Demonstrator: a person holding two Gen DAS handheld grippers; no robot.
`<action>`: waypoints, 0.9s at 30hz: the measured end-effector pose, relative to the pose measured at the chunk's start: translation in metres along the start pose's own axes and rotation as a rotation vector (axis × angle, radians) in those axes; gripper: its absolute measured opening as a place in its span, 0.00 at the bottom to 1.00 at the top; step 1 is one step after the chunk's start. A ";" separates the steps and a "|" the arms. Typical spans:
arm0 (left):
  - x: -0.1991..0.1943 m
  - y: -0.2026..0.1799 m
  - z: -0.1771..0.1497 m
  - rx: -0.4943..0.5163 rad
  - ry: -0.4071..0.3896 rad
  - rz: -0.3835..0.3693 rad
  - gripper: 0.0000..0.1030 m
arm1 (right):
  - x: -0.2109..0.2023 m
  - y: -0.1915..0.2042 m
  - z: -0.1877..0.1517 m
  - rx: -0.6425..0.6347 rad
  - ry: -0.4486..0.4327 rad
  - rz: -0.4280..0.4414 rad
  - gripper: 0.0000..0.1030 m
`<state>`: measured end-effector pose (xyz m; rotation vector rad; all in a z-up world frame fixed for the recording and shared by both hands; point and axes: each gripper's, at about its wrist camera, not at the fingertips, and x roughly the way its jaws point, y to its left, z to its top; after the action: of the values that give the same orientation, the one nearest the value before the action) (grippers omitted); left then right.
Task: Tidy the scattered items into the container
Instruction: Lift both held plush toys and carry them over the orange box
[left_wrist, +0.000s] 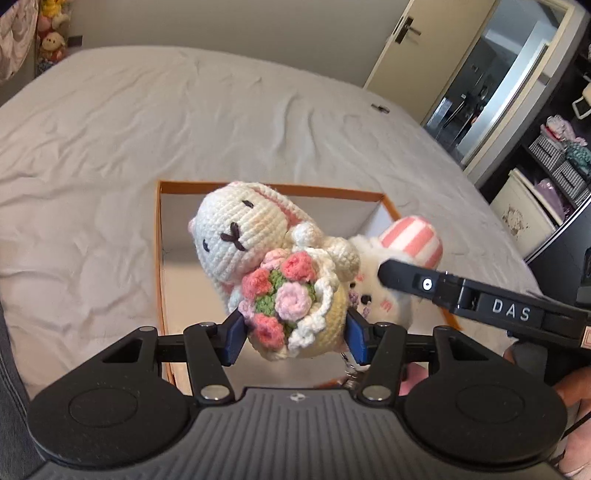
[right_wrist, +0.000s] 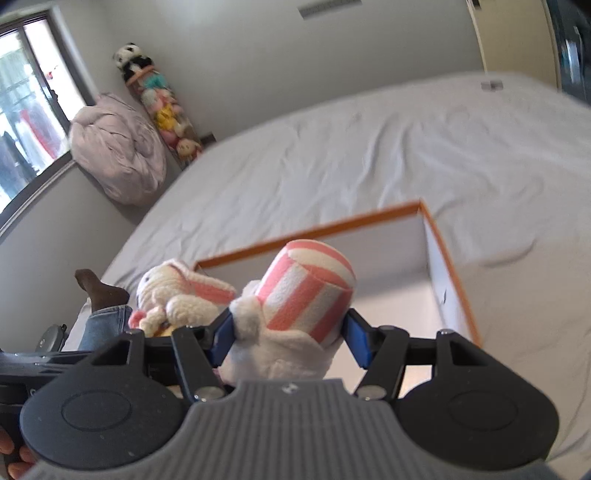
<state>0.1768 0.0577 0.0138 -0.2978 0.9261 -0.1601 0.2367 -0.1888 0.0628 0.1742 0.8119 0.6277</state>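
1. A crocheted bunny (left_wrist: 236, 236) of cream yarn, with stitched dark eyes and a knitted bouquet of pink roses, is clamped at its lower part between the blue pads of the left gripper (left_wrist: 295, 332).
2. A plush toy (right_wrist: 295, 306) of soft fleece, white with a rounded pink-and-white striped part, is clamped between the jaws of the right gripper (right_wrist: 288, 339).
3. Both toys are held above the open box (left_wrist: 159, 258), which has an orange rim and plain white inner walls and rests on the bed (left_wrist: 110, 129) with its wrinkled pale sheet.
4. The bottom of each toy is hidden behind the gripper body.
5. The right wrist view is blurred, so fine texture is hard to make out there.
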 end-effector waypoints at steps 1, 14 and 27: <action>0.005 0.002 0.000 -0.004 0.013 0.003 0.61 | 0.008 -0.003 -0.001 0.012 0.019 -0.002 0.63; 0.029 0.004 -0.011 0.209 0.221 0.126 0.63 | 0.075 -0.001 -0.017 -0.081 0.261 0.001 0.63; 0.037 -0.005 -0.008 0.411 0.290 0.169 0.67 | 0.126 0.005 -0.003 -0.228 0.527 0.042 0.65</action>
<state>0.1920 0.0423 -0.0172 0.1895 1.1741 -0.2364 0.2980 -0.1115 -0.0158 -0.1926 1.2351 0.8148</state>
